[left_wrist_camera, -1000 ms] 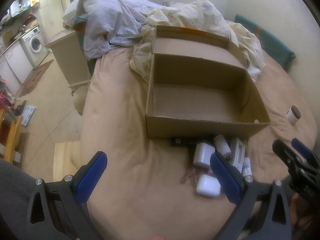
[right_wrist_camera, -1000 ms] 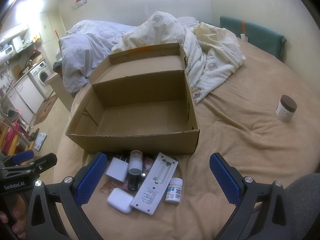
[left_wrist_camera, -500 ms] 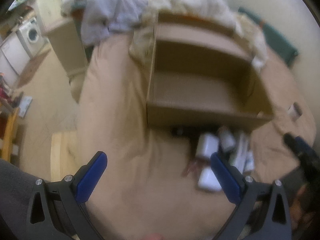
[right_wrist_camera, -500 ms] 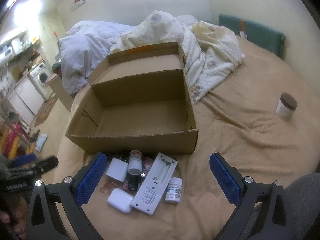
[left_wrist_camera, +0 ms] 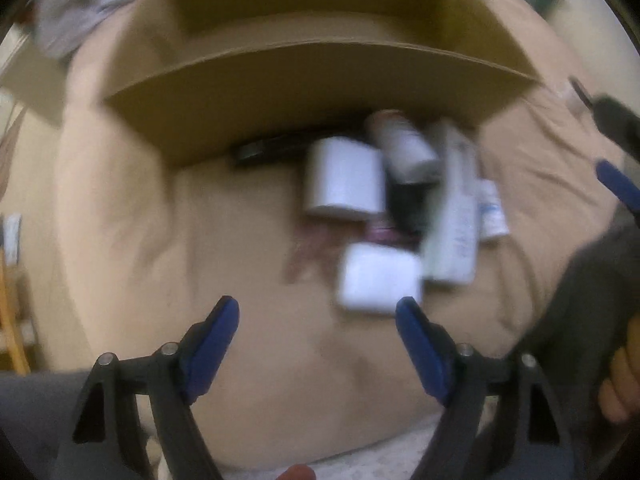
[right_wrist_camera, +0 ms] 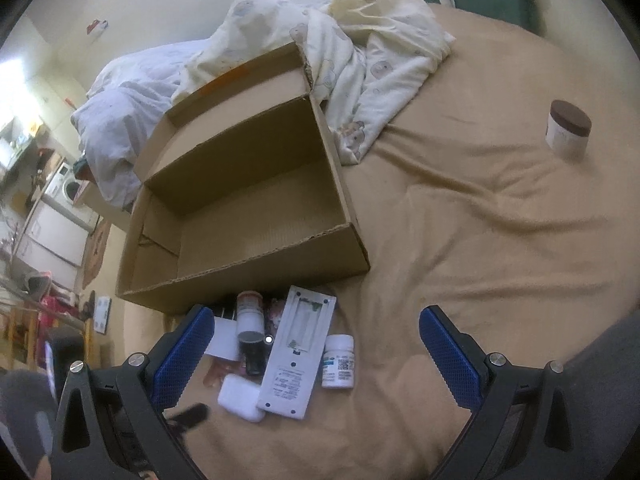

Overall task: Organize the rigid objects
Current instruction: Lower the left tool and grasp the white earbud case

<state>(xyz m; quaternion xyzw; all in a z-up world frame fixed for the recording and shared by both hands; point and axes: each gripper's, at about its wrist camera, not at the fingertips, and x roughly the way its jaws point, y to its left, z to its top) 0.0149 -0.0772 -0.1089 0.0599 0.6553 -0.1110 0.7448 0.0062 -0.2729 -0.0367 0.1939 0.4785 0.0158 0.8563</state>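
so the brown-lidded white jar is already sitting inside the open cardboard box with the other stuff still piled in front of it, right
Not quite. The brown-lidded white jar stands upright on the tan blanket, well off to the right of the open cardboard box, whose interior is bare. The right wrist view shows this. The other small items are indeed still piled in front of the box.

Left wrist looks straight down, right obliquely; both share the cardboard box (right_wrist_camera: 248,216).

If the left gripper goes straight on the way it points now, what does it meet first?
Probably the bare blanket: the left gripper, its jaws closing on nothing, aims just left of the white case. Blur makes depth uncertain.
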